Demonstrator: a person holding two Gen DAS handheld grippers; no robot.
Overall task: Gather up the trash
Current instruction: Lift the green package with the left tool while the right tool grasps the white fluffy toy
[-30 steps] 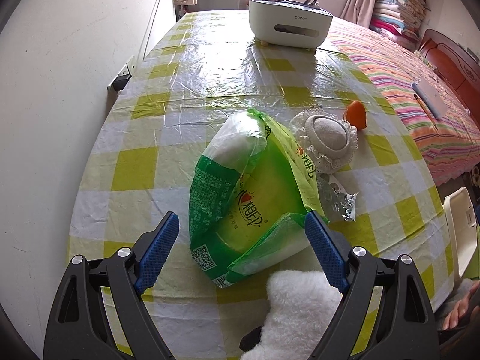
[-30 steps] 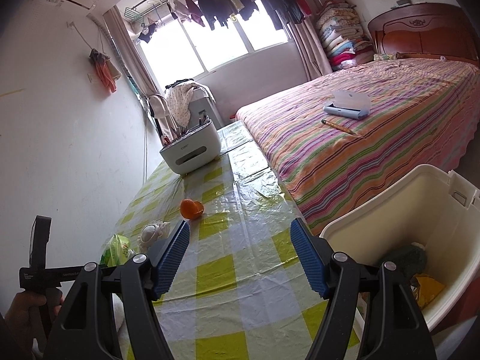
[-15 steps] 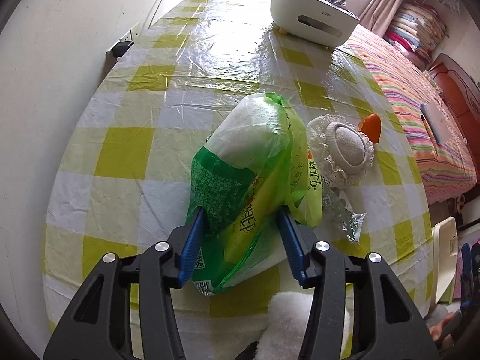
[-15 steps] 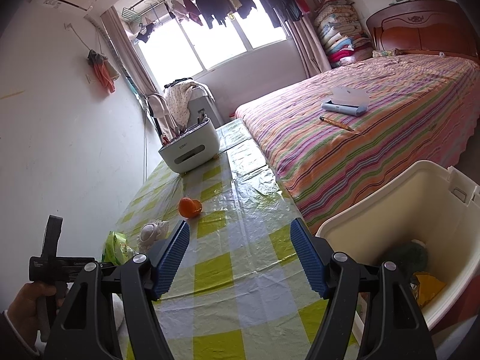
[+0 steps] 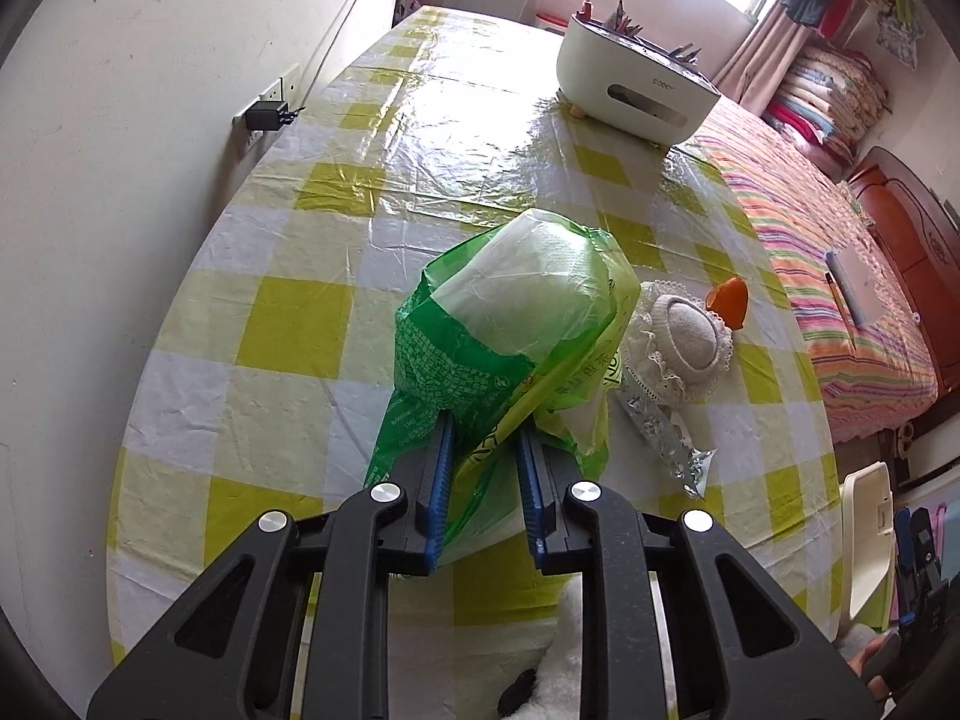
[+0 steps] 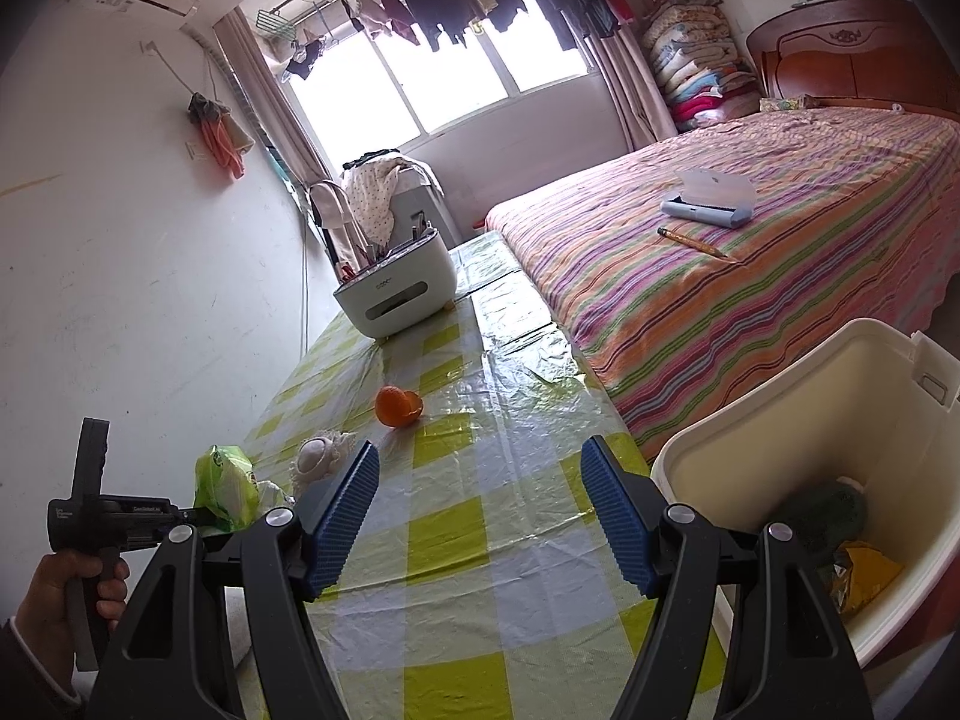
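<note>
A green plastic bag (image 5: 516,312) with white stuffing rises off the yellow-checked table (image 5: 288,324). My left gripper (image 5: 483,432) has its jaws closing on the bag's lower end, and both blue pads press the plastic. The right wrist view shows the same bag (image 6: 225,483) at the left, at the tip of the left gripper (image 6: 198,513), which a hand holds. Over the table's near edge my right gripper (image 6: 480,468) stands open with nothing between its fingers. Beside it on the right is a cream bin (image 6: 780,396) with some trash inside.
Right of the bag lie a lace-trimmed round cushion (image 5: 684,342), a silver wrapper (image 5: 654,426) and an orange peel (image 5: 729,300). A white organiser box (image 5: 636,84) stands at the table's far end. A striped bed (image 6: 750,252) borders the table's right side. Something white and fluffy (image 5: 570,660) lies at the near edge.
The left gripper went from wide open around the green bag to shut on it, and the bag now stands more upright. The right gripper kept still.
</note>
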